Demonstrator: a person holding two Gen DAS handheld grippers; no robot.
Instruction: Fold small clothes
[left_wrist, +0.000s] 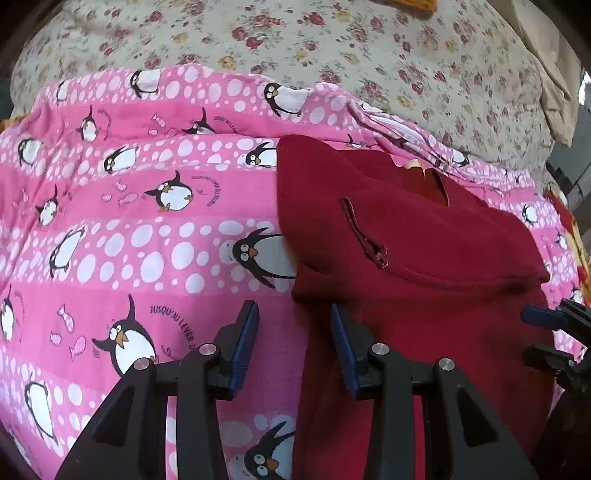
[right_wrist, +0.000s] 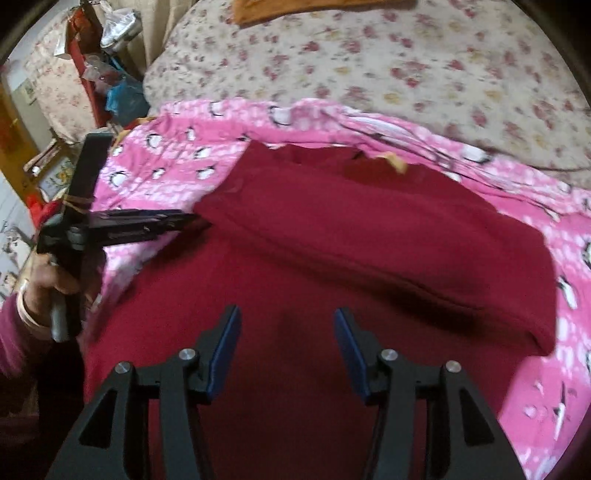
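Observation:
A dark red fleece garment (left_wrist: 424, 266) lies on a pink penguin-print sheet (left_wrist: 129, 221), with its top part folded down over the body. It also fills the middle of the right wrist view (right_wrist: 351, 240). My left gripper (left_wrist: 293, 314) is open and empty, straddling the garment's left edge. It also shows from the side in the right wrist view (right_wrist: 192, 219). My right gripper (right_wrist: 286, 317) is open and empty, over the garment's near part. Its fingers (left_wrist: 543, 317) show at the right edge of the left wrist view.
A floral bedspread (left_wrist: 332, 44) lies beyond the pink sheet (right_wrist: 554, 387). An orange cloth (right_wrist: 295, 9) lies at the far side of the bed. Cluttered red furniture (right_wrist: 88, 66) stands to the left of the bed.

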